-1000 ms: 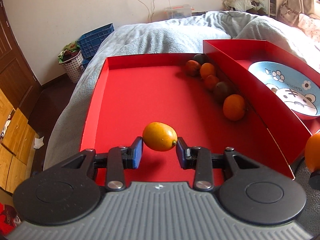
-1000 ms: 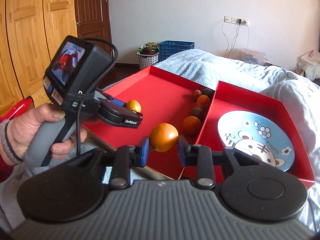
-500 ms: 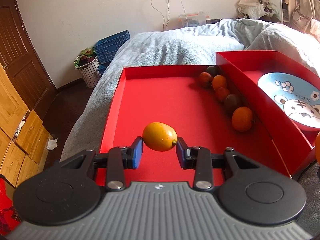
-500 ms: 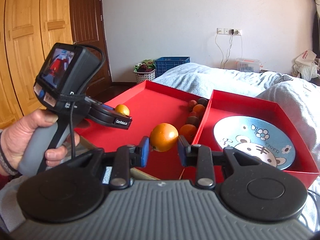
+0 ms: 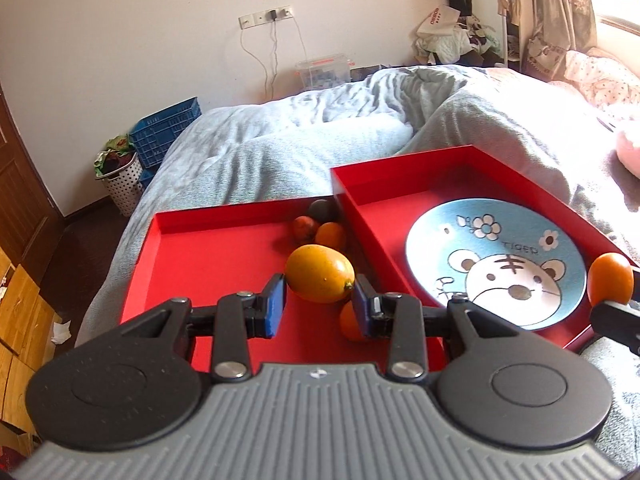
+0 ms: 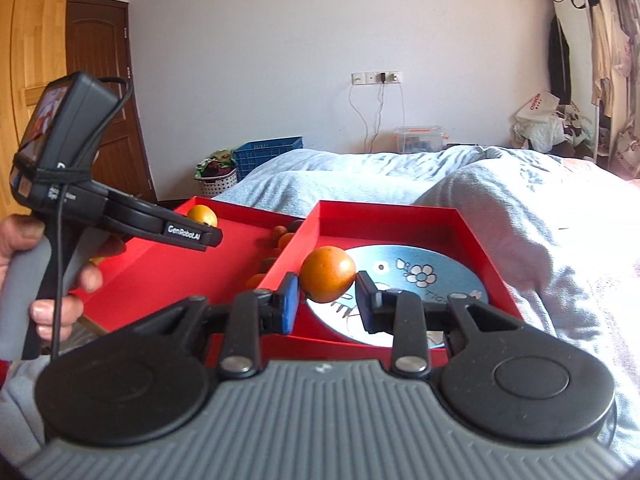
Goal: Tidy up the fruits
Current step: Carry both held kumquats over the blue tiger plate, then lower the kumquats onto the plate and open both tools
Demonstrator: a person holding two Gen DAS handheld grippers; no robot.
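Fruit sits in both grippers. Left gripper (image 5: 320, 306), with blue rubber pads on black hinged fingers, is clenched on a smooth, egg-shaped yellow-orange mango (image 5: 320, 279) with a small dark tip at its right end, held in the air above the left tray (image 5: 208, 256). That tray is a shallow, matte red cardboard box with thin upright walls; along its right wall lie a dull dark round fruit (image 5: 322, 211), a reddish one (image 5: 303, 227), an orange one (image 5: 331, 236), and another orange one (image 5: 349, 322) partly hidden behind the right finger. Touching it on the right is a second red tray (image 5: 476, 160), which holds a round, glossy pale-blue plate (image 5: 496, 264) printed with a cartoon tiger face and flowers. Right gripper (image 6: 327, 306) grasps a round, slightly shiny orange (image 6: 328, 274) between its pads, held over the near left part of the plate, just right of the wall between the trays. Both trays rest on a rumpled grey blanket (image 5: 320, 136) with a soft, fleecy texture. In the right wrist view a hand (image 6: 52, 276) wraps around the left gripper's grey handle, fingers curled round its front, and the tool points roughly level across the left tray.
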